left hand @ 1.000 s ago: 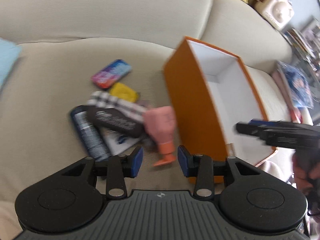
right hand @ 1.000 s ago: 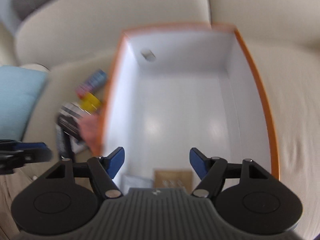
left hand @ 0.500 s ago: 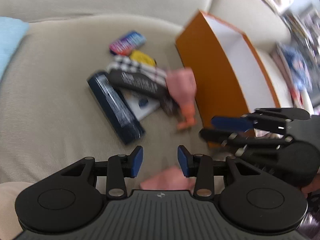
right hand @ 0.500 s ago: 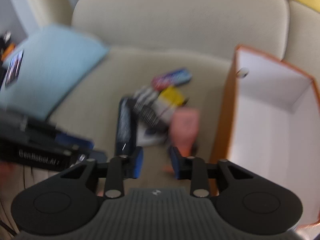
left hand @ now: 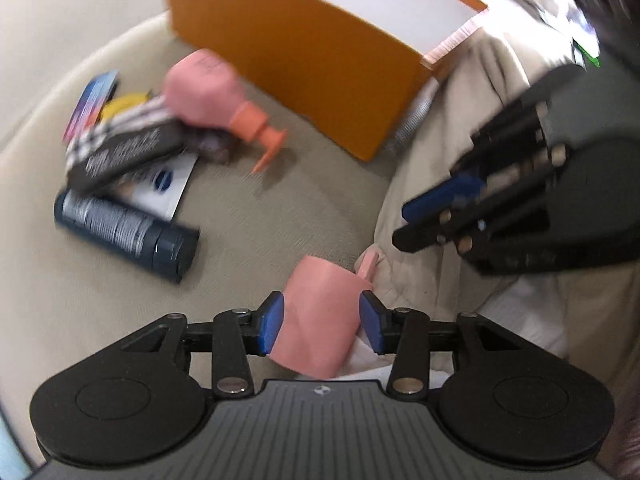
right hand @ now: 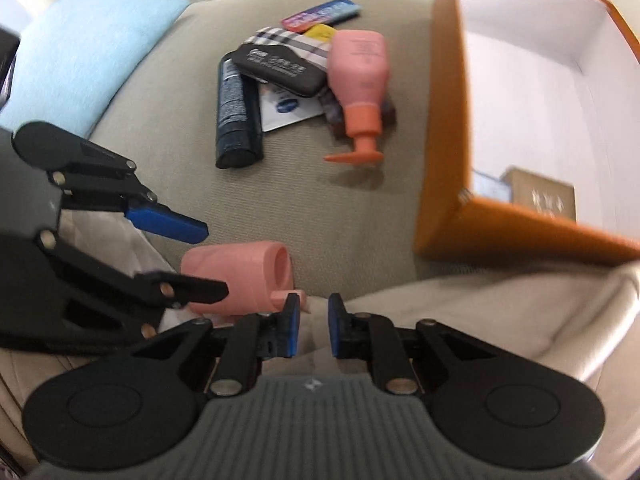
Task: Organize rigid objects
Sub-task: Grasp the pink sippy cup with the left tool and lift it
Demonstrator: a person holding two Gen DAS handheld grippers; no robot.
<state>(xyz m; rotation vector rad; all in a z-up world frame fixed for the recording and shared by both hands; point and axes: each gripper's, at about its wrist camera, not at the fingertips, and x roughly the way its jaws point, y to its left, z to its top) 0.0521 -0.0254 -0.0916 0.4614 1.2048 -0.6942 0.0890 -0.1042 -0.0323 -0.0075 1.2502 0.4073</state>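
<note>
A pink mug point(left hand: 320, 320) lies on its side at the sofa's front edge, its opening point(right hand: 280, 266) towards the orange box point(right hand: 444, 120). My left gripper point(left hand: 322, 322) straddles the mug's body, its jaws opening and the pads not pressing on it. In the right wrist view the left gripper point(right hand: 212, 260) reaches in from the left, one blue pad above the mug. My right gripper point(right hand: 312, 328) points down just in front of the mug's handle point(right hand: 290, 296). Its jaws are closing to a narrow gap with only beige cloth behind them.
A pile lies beyond on the cushion: a pink pump bottle point(right hand: 360, 68), a dark tube point(right hand: 234, 112), a black case point(right hand: 280, 68), a white packet point(right hand: 288, 108) and a colourful pack point(right hand: 320, 14). The box holds a brown carton point(right hand: 540, 196). A blue pillow point(right hand: 80, 52) lies left.
My left gripper has dropped and rolled, and now straddles the pink mug. My right gripper has left the box, swung over to the sofa's front beside the mug, and narrowed its jaws.
</note>
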